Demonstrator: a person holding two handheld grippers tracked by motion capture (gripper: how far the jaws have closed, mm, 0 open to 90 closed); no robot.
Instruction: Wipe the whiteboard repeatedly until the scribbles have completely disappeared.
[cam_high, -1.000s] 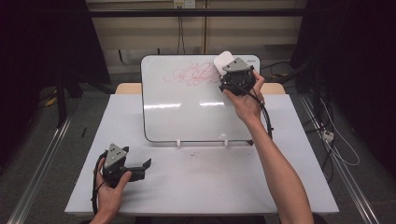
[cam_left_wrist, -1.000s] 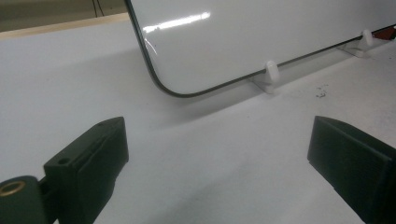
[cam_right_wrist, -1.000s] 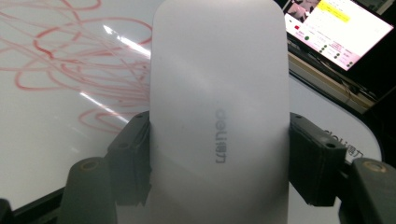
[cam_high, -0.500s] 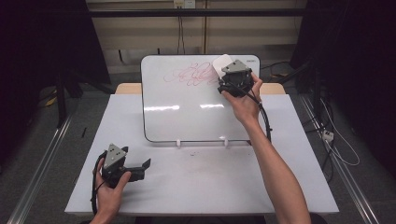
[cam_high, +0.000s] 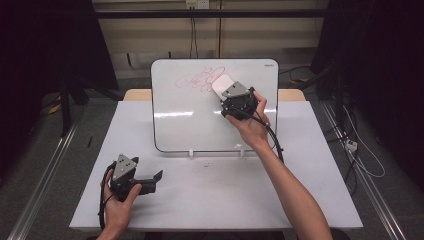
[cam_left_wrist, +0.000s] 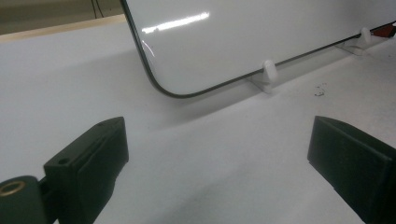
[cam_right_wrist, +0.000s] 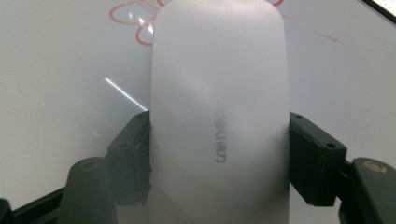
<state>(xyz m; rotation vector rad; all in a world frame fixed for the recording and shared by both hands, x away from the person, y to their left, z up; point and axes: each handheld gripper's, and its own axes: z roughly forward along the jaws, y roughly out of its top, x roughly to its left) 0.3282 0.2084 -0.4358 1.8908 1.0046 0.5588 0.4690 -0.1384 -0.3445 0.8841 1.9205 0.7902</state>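
A whiteboard (cam_high: 190, 120) stands propped on the white table (cam_high: 225, 200), with a red scribble (cam_high: 192, 80) near its top. My right gripper (cam_high: 225, 91) is shut on a white eraser (cam_high: 220, 83), which lies against the board at the scribble's right end. In the right gripper view the eraser (cam_right_wrist: 219, 93) sits between both jaws, the board (cam_right_wrist: 56, 70) is right behind it, and red loops (cam_right_wrist: 135, 18) show at its upper left. My left gripper (cam_high: 155, 182) rests at the table's front left, open with nothing between its jaws (cam_left_wrist: 219, 158), facing the board's lower left corner (cam_left_wrist: 163, 86).
Two small white clip feet (cam_high: 190, 153) (cam_high: 238, 149) hold the board's bottom edge. Dark specks (cam_high: 207, 163) lie on the table just in front. A black cable (cam_high: 274, 140) trails along the right forearm. Metal rails (cam_high: 45, 180) run on the floor beside the table.
My right gripper has carried the eraser down and to the left across the board, from near the top right corner to the scribble. The left gripper has stayed put.
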